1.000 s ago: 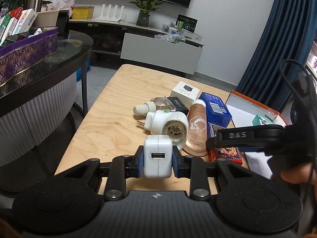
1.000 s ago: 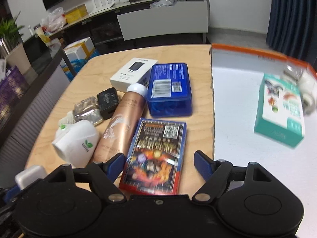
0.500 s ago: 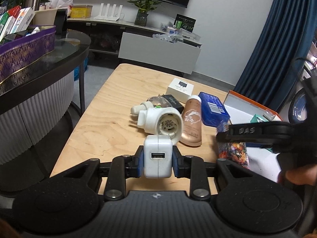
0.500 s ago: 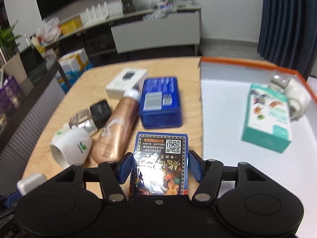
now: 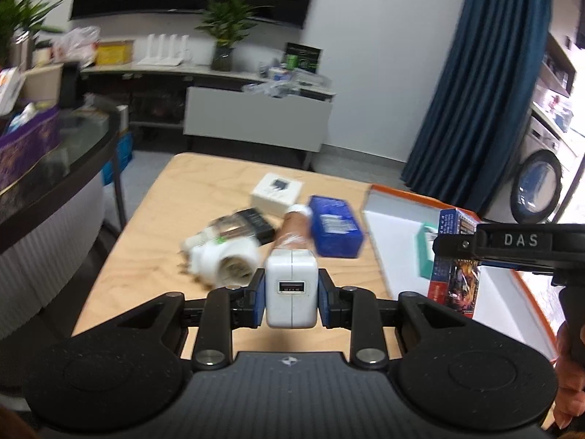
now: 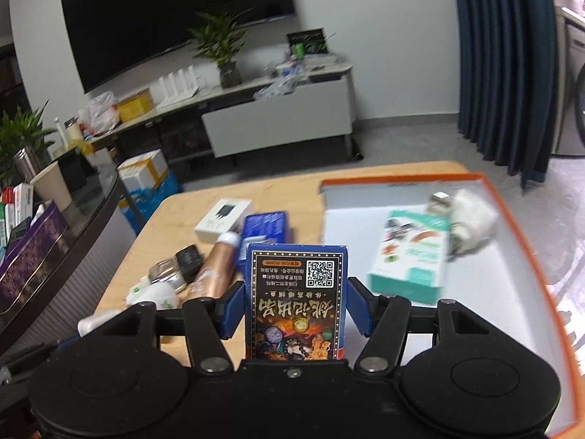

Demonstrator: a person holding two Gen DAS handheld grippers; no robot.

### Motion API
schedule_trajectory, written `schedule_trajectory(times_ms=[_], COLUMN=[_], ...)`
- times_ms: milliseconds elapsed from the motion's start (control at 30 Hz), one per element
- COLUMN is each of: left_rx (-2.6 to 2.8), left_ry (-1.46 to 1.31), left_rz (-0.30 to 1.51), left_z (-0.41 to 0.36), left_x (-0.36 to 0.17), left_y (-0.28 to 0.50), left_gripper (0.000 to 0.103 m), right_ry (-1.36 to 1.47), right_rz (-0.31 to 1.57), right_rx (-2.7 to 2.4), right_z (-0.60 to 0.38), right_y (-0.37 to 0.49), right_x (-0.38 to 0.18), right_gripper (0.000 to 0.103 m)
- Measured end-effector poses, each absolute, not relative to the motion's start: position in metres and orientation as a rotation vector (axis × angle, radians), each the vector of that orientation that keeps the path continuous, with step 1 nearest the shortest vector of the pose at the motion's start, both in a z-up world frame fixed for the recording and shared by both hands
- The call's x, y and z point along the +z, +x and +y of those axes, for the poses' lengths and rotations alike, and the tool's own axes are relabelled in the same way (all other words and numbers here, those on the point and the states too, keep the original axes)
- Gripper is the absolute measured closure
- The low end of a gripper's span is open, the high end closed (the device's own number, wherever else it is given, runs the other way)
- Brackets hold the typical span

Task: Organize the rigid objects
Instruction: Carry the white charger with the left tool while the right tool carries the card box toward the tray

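Observation:
My left gripper (image 5: 291, 294) is shut on a white USB charger (image 5: 291, 289) and holds it above the wooden table (image 5: 153, 226). My right gripper (image 6: 295, 303) is shut on a blue card box (image 6: 295, 298) with a QR code, lifted off the table; it also shows in the left wrist view (image 5: 453, 267). An orange-rimmed white tray (image 6: 519, 292) lies to the right and holds a teal box (image 6: 411, 256) and a white wrapped item (image 6: 470, 219).
On the table lie a blue box (image 5: 334, 225), a copper bottle (image 5: 294, 232), a white round plug (image 5: 228, 258), a black adapter (image 5: 256, 223), a clear item (image 6: 166, 272) and a white carton (image 5: 277, 190). A dark counter (image 5: 55, 183) stands left.
My right gripper closed on the blue card box and lifted it upright off the table. My left gripper, still holding the charger, rose and pulled back from the pile.

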State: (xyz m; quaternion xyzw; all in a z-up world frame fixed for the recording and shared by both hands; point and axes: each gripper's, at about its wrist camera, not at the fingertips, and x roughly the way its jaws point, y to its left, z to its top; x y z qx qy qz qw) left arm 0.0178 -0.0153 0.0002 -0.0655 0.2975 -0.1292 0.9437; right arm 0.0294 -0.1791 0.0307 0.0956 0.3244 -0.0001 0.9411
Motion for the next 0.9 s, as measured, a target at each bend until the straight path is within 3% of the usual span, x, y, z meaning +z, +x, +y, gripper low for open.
schedule_trajectory(times_ms=[533, 900], left_rx=[-0.514, -0.488], left_ry=[-0.054, -0.061], left_rz=[0.553, 0.580], left_z=[-0.146, -0.167], left_x=[0.037, 0.030], left_y=[0.028, 0.033], left_gripper=[0.074, 0.074], right_ry=[0.256, 0.261], right_rz=[0.577, 0.583], right_rx=[-0.230, -0.194], right_z=[-0.298, -0.316], right_y=[-0.032, -0.033], right_x=[0.046, 0.037], right_gripper=[0.032, 0.032])
